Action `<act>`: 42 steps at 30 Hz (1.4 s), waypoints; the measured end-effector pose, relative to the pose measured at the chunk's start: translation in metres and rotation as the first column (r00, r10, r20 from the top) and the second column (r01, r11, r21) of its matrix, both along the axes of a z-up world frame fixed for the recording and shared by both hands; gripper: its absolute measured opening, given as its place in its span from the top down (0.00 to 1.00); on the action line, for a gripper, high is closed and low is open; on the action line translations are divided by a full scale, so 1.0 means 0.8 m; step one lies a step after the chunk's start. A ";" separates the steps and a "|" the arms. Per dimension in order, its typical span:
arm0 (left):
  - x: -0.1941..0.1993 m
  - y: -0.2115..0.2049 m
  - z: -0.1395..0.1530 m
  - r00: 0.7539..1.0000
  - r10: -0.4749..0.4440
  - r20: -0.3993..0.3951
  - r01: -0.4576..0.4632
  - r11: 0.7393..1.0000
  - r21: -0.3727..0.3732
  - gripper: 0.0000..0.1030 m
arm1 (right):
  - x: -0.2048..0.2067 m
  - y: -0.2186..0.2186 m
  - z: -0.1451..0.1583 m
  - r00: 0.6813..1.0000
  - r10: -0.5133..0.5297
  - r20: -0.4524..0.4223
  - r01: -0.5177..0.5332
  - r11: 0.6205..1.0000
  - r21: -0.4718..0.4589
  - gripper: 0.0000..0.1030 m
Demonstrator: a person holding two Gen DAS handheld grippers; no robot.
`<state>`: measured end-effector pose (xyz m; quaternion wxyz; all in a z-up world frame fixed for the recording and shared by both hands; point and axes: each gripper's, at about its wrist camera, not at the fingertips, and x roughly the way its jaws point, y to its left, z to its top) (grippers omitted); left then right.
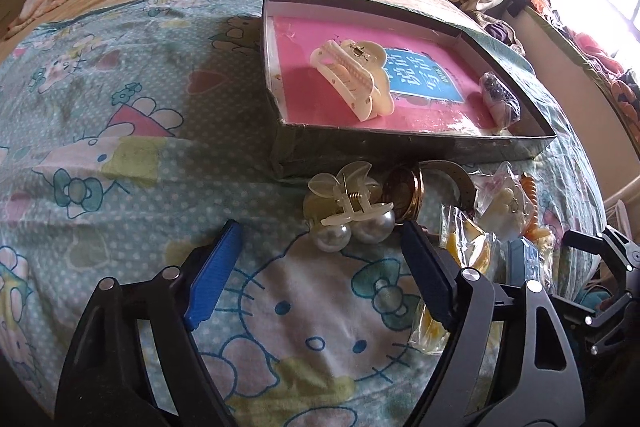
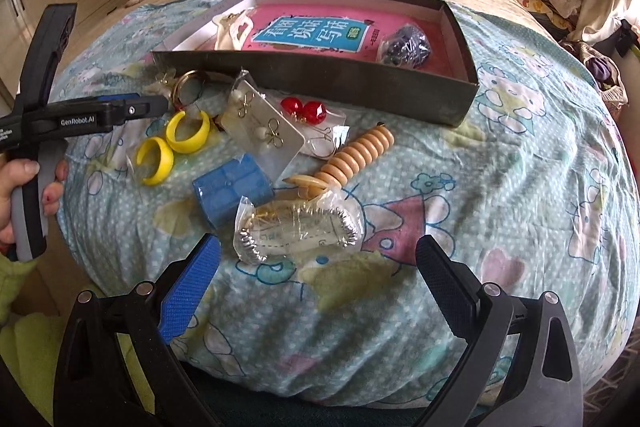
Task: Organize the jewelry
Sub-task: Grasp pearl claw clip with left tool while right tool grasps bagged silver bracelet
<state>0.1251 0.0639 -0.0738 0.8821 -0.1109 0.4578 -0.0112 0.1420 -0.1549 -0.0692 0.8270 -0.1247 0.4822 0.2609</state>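
Two grippers over a cartoon-cat bedsheet (image 2: 500, 187). Left gripper (image 1: 320, 247) has its jaws apart, nothing pinched; a pearl hair clip (image 1: 350, 211) sits just beyond the tips, near a gold ring thing (image 1: 404, 193). Right gripper (image 2: 318, 267) is spread wide too, with a bagged silver bracelet (image 2: 298, 229) just past its fingertips. Beyond that bag there's a blue box (image 2: 230, 187), yellow hoop earrings (image 2: 174, 147), red bead earrings (image 2: 302, 109) and a wooden coil (image 2: 356, 153), all loose on the sheet. Dark tray (image 2: 320, 77) at the far side holds a cream claw clip (image 1: 352, 83) and a bag of dark beads (image 2: 406, 47).
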 end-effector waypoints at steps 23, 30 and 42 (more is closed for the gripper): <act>0.016 -0.002 -0.001 0.999 0.028 0.025 -0.028 0.999 -0.018 0.52 | 0.023 0.013 -0.023 0.999 0.013 -0.042 -0.015 0.999 -0.039 0.25; 0.008 -0.006 0.006 0.999 0.006 0.046 -0.005 0.999 -0.035 0.62 | 0.021 0.004 -0.012 1.000 0.008 -0.025 -0.007 1.000 0.029 0.35; -0.021 -0.015 0.054 0.992 -0.056 0.115 0.062 0.997 -0.048 0.62 | 0.010 -0.023 0.034 0.997 -0.042 0.067 0.033 0.992 0.124 0.35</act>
